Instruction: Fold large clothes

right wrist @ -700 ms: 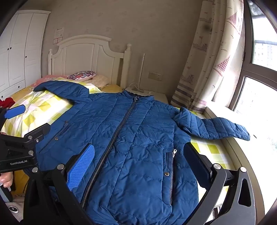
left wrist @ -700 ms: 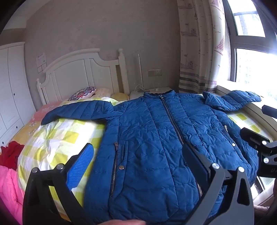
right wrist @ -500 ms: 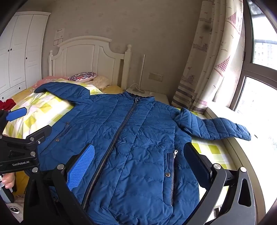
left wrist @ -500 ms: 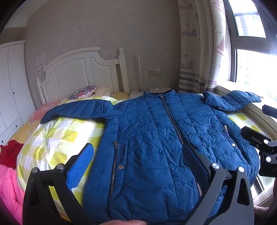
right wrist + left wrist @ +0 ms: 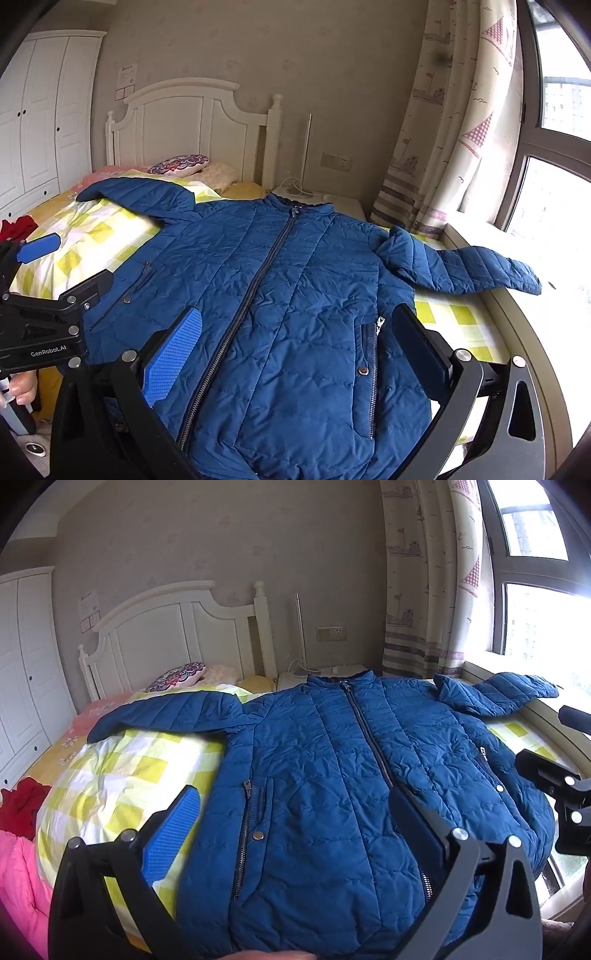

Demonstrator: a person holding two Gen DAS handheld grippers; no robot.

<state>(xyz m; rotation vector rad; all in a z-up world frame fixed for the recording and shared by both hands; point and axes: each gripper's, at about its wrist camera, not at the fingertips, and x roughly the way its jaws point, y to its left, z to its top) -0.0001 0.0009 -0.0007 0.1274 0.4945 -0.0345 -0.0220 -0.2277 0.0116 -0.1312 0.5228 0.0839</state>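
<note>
White wardrobe doors line the left wall, and beside them a white headboard backs the bed. Red cloth sits at the bed's left edge, next to the yellow-checked quilt. Spread flat across that quilt, front up and zipped, lies the blue puffer jacket: one sleeve reaches left toward the pillows, the other runs right onto the window ledge below the patterned curtain. Above the jacket's hem, the left gripper hangs with its jaws spread wide, holding nothing. Further right, the right gripper is likewise splayed and empty over the hem.
</note>
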